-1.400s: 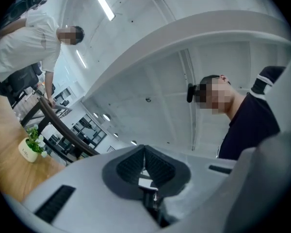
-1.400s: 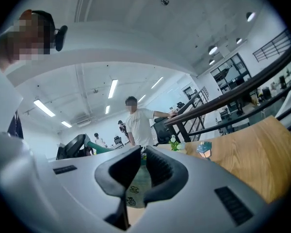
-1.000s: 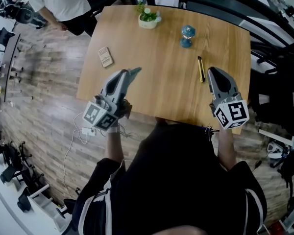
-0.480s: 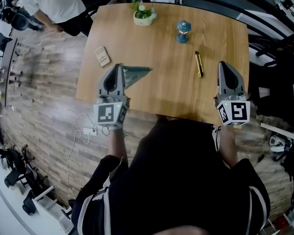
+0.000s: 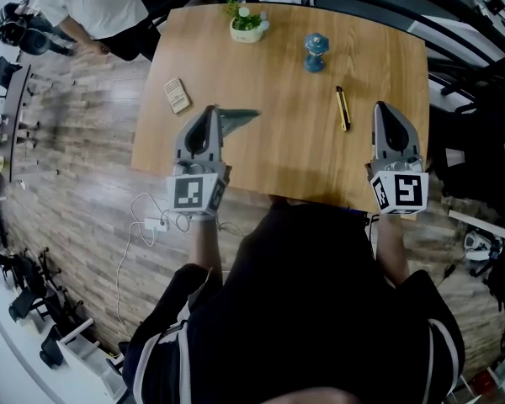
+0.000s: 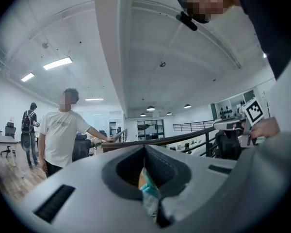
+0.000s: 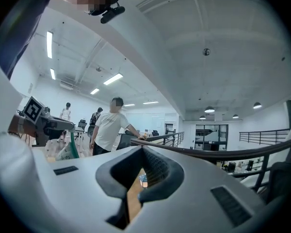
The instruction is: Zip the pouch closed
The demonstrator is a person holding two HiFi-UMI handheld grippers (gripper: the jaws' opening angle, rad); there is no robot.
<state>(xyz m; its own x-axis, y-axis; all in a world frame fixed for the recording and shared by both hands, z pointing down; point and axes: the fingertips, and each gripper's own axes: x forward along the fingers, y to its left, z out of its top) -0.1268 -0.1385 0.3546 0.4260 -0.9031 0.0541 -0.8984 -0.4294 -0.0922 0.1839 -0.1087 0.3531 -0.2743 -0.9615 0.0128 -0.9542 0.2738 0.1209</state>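
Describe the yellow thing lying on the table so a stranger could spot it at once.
Start at the wooden table and go to its right side, near the right gripper. Just left of that gripper's tip, nearer than the small blue ornament, lies the yellow tool. It is the only long, thin item there, yellow and black.

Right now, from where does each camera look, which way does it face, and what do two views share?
Head view: on the person's head, facing steeply down at the table; shows torso, arms, left gripper, right gripper.
Left gripper view: on that gripper, facing level along jaws shut on the pouch; shows the person's dark clothing.
Right gripper view: on that gripper, facing level along shut, empty jaws; dark clothing at left.
Shared: both gripper views show the bystander in white.
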